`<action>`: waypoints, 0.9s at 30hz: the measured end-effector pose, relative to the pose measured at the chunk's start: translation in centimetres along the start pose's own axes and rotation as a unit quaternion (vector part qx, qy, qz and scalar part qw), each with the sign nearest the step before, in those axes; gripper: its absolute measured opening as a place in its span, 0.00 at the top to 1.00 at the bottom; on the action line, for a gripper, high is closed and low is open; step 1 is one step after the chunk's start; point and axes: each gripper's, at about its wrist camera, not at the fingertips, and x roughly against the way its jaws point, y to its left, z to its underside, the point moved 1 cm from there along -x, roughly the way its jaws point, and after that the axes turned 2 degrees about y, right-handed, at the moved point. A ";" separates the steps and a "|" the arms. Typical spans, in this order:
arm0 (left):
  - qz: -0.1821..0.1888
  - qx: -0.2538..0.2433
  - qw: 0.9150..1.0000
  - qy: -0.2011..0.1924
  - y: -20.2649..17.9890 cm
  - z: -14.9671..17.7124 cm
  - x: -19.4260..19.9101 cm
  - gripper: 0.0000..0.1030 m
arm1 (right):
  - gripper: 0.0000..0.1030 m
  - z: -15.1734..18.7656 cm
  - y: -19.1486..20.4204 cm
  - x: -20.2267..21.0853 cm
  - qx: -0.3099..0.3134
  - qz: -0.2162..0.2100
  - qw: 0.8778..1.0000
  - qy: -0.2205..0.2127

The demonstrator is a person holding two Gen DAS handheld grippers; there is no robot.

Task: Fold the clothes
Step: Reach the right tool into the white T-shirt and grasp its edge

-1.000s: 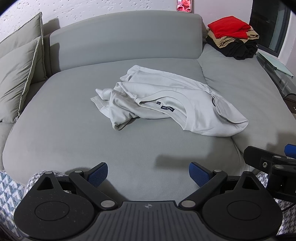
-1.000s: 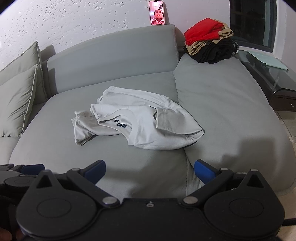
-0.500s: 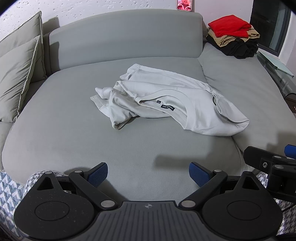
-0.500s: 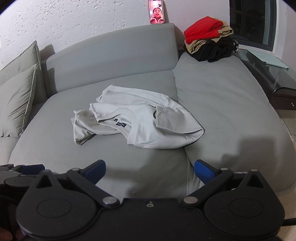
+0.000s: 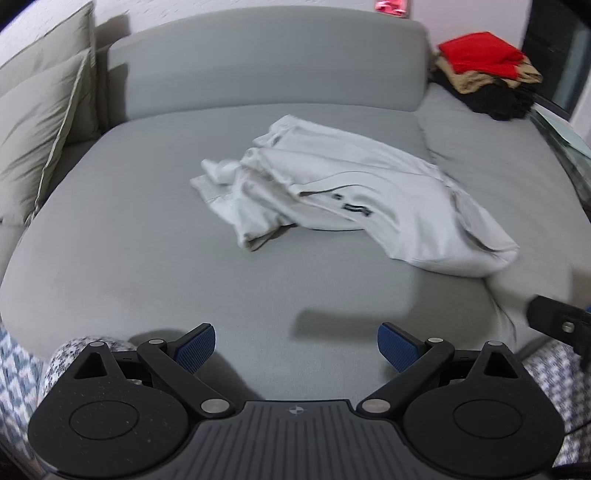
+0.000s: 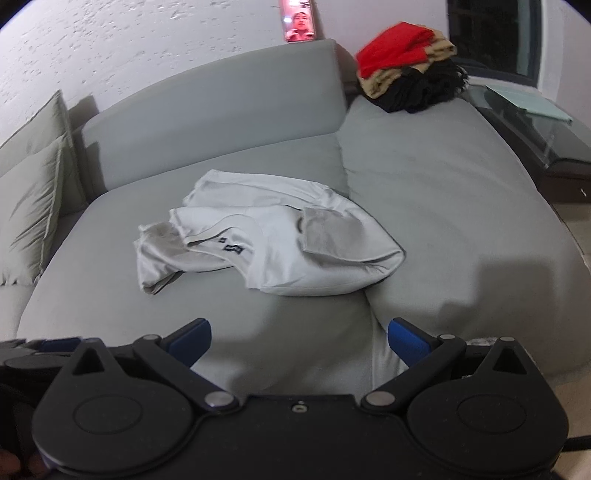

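**Blue-padded fingers spread wide, short of the crumpled shirt**

Blue pads tip both tools. The left gripper [image 5: 296,343] has its fingers [image 5: 195,343] released and wide apart, holding nothing, low over the front edge of the grey sofa [image 5: 155,266]. The right gripper [image 6: 299,341] is likewise spread and empty, sitting just before the seam where two seat cushions meet.

Ahead of both, well apart from the pads, lies the white t-shirt [image 5: 354,192], crumpled in a heap mid-seat with a dark label showing at its collar; its right end reaches the cushion seam. Bare grey seat stretches between the fingers and the garment, and more lies open to the left of it.

Only the left view shows patterned fabric [image 5: 22,369] at both lower corners and part of the other tool at its right edge. The right view alone shows a phone [image 6: 297,22] clearly, propped on the backrest against the wall, and a glass side table [image 6: 532,118] beyond the right cushion. Both show a pile of clothes [image 6: 406,77], red over tan over black, at the far right corner, and pale cushions [image 5: 33,122] on the left.
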 end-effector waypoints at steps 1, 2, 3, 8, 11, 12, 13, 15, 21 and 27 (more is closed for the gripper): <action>0.000 0.005 1.000 0.002 0.4 -0.1 -0.3 0.06 | 0.00 0.0 -0.4 -0.4 -0.008 -0.001 1.000 0.003; 0.000 0.008 1.000 0.004 0.7 -0.2 -0.6 0.06 | 0.00 0.0 -0.7 -0.8 -0.017 -0.003 1.000 0.007; -0.001 0.011 1.000 0.003 0.9 -0.3 -0.9 0.06 | 0.00 0.0 -0.9 -1.2 -0.024 -0.005 1.000 0.011; -0.005 0.009 1.000 0.004 1.3 -0.5 -2.0 0.09 | 0.00 0.1 -1.7 -3.0 -0.050 -0.033 0.998 0.023; 0.003 0.010 1.000 0.015 1.6 -0.4 -3.1 0.16 | 0.00 0.1 -2.3 -4.1 -0.076 -0.065 0.995 0.025; 0.007 0.011 1.000 0.017 1.7 -0.3 -3.4 0.18 | 0.00 0.2 -2.6 -4.4 -0.087 -0.075 0.993 0.023; 0.011 0.013 1.000 0.019 1.8 -0.2 -3.7 0.20 | 0.00 0.2 -2.9 -4.8 -0.098 -0.085 0.991 0.022; 0.017 0.013 1.000 0.023 1.8 -0.1 -4.4 0.25 | 0.00 0.4 -3.6 -5.7 -0.120 -0.101 0.987 0.022; 0.030 -0.002 0.999 0.024 1.1 0.6 -5.6 0.29 | 0.17 1.3 -4.5 -8.4 -0.174 -0.149 0.973 0.043; 0.014 -0.021 1.000 0.010 0.2 0.4 -5.8 0.21 | 0.29 1.6 -5.5 -9.8 -0.206 -0.180 0.961 0.046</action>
